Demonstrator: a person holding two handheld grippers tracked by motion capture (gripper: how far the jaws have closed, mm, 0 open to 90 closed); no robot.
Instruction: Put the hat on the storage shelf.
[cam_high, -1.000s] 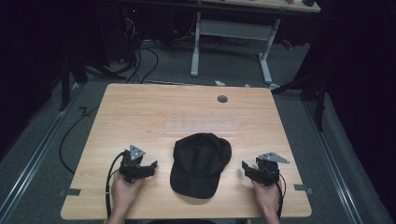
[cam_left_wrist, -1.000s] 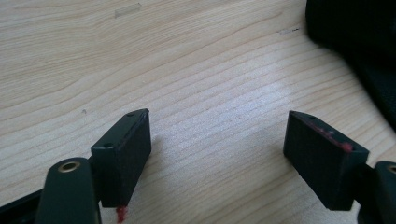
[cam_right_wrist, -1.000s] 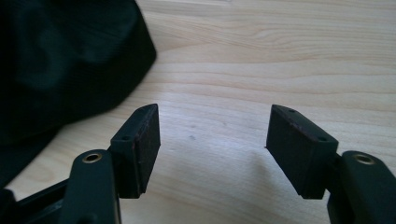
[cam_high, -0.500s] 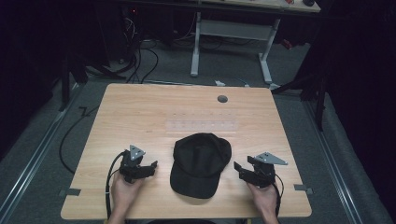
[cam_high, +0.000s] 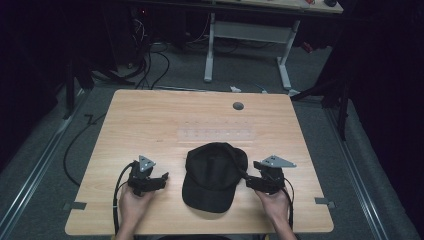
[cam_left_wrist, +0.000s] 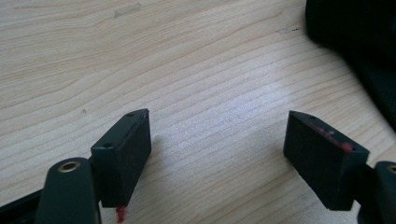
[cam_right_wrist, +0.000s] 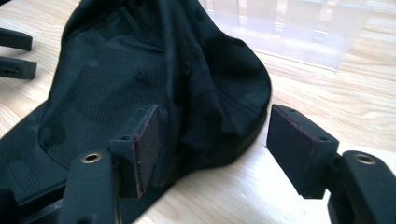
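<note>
Cap (cam_high: 214, 175) flat on near middle of table (cam_high: 150, 120), brim toward person, long axis running near-to-far. Right gripper (cam_high: 256, 181) at cap's right edge, jaws wide apart, straddling crown rim (cam_right_wrist: 252, 116), gripping nothing. Left gripper (cam_high: 162, 179) just beside cap's left, gaping, empty, over bare wood. Right nearer. Open room beyond cap; near edge close.

black cap (cam_high: 214, 172), crown up, brim toward the table's (cam_high: 150, 120) near edge
</note>
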